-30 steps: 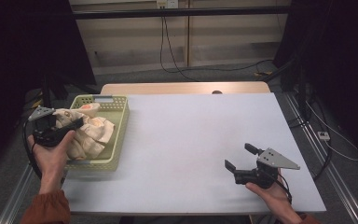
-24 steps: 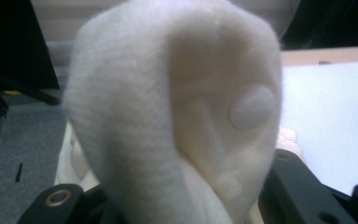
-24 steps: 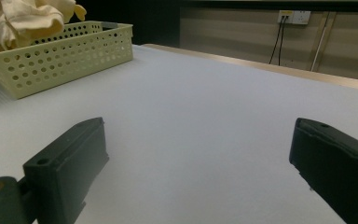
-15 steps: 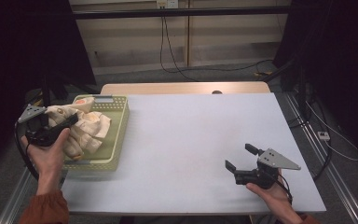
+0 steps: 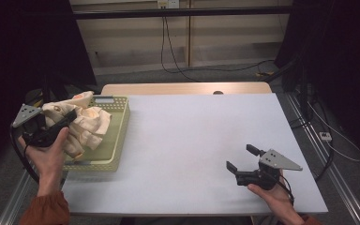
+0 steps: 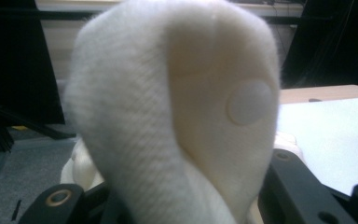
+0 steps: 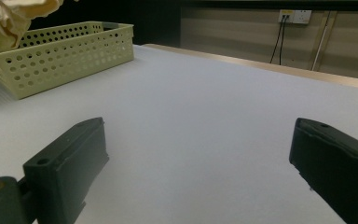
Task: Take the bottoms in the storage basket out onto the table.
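Observation:
A bunch of cream cloth (image 5: 85, 125) lies heaped in the pale green perforated basket (image 5: 120, 129) at the table's left. One end is pulled up over the basket's left rim. My left gripper (image 5: 67, 118) is shut on that raised end, beside the basket's left edge. In the left gripper view the knitted cloth (image 6: 168, 116) bulges up between the jaws of the left gripper (image 6: 182, 205), with a round white button on it. My right gripper (image 5: 240, 158) rests low at the table's front right, open, with nothing between the jaws of the right gripper (image 7: 200, 163).
The white table top (image 5: 201, 136) stretches between the basket and the right gripper. The right gripper view has the basket (image 7: 65, 46) at far left with cloth (image 7: 9, 18) above it. Cables and a wall socket (image 7: 294, 17) lie beyond the table's far edge.
The left gripper has shifted a little to the left, drawing the held end of the cloth further out over the basket's left rim. The right gripper has stayed put.

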{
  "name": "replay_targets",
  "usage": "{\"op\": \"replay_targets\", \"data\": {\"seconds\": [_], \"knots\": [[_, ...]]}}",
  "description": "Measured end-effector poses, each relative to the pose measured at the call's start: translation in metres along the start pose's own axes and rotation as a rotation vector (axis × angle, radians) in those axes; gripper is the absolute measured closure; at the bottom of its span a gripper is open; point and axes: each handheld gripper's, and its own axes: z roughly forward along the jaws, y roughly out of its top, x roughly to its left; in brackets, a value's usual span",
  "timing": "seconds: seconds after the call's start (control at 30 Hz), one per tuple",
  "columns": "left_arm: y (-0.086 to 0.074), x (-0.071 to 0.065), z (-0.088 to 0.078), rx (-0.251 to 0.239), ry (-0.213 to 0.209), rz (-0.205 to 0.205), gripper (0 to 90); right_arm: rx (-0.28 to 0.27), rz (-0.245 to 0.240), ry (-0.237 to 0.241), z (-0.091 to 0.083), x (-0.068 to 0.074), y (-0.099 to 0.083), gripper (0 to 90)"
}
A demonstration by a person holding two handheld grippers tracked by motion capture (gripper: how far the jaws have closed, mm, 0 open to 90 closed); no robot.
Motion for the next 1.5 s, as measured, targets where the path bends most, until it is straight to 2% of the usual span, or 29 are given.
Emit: {"op": "replay_targets", "data": {"seconds": [0.4,0.5,0.63,0.93,1.13,1.5], "knots": [[0.007,-0.008,-0.012,-0.086,0.009,0.021,67.4,0.003,0.001,0.003,0.000,0.000,0.000,3.9],[0.009,-0.009,-0.014,-0.094,-0.001,0.019,67.4,0.003,0.000,0.003,0.000,0.000,0.000,3.9],[0.010,-0.012,-0.017,-0.137,-0.025,0.013,67.3,0.001,0.000,0.004,0.000,0.000,0.000,3.9],[0.015,-0.021,-0.022,-0.177,-0.063,0.013,67.3,0.001,0.000,0.006,0.000,0.000,0.000,3.9],[0.017,-0.024,-0.023,-0.198,-0.106,-0.013,67.1,0.001,-0.001,0.007,0.000,0.001,0.000,3.9],[0.025,-0.044,-0.024,-0.207,-0.154,0.026,67.0,0.001,-0.002,0.010,-0.001,0.001,0.000,3.9]]}}
